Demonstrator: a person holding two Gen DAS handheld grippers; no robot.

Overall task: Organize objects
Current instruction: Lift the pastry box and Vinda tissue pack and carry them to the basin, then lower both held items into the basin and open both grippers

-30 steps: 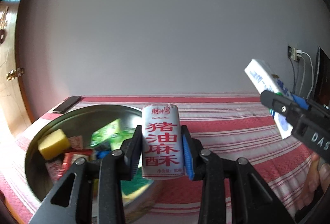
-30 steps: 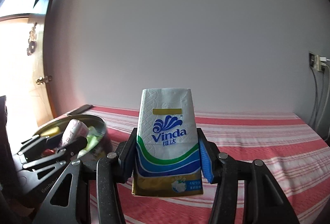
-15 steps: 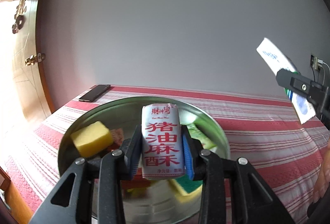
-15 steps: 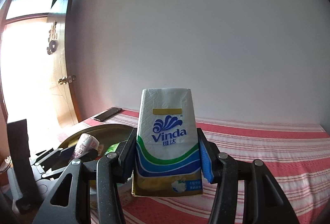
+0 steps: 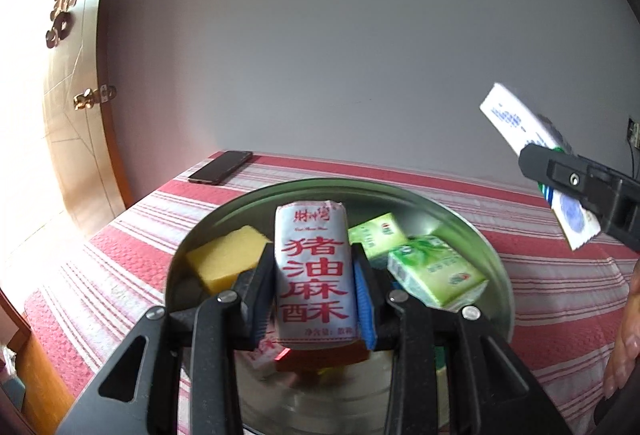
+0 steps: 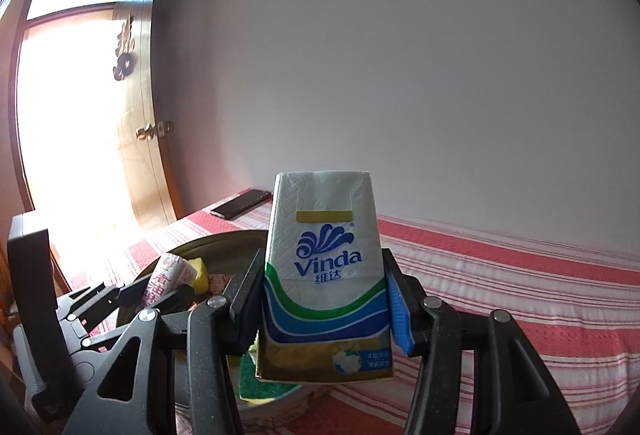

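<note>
Two tongs are each clamped on a packet above a red-and-white striped surface (image 5: pixel 536 275). The left tongs (image 5: pixel 316 289) grip a white snack packet (image 5: pixel 314 267) with red characters, held upright over a round metal basin (image 5: pixel 492 263). Inside the basin lie a yellow sponge block (image 5: pixel 224 263) and two green packets (image 5: pixel 436 271), one just beside the other. The right tongs (image 6: pixel 326 309) pinch a Vinda tissue pack (image 6: pixel 324 271) upright, near the basin's right edge. A dark phone (image 5: pixel 221 167) rests at the surface's far corner, well apart from the basin.
</note>
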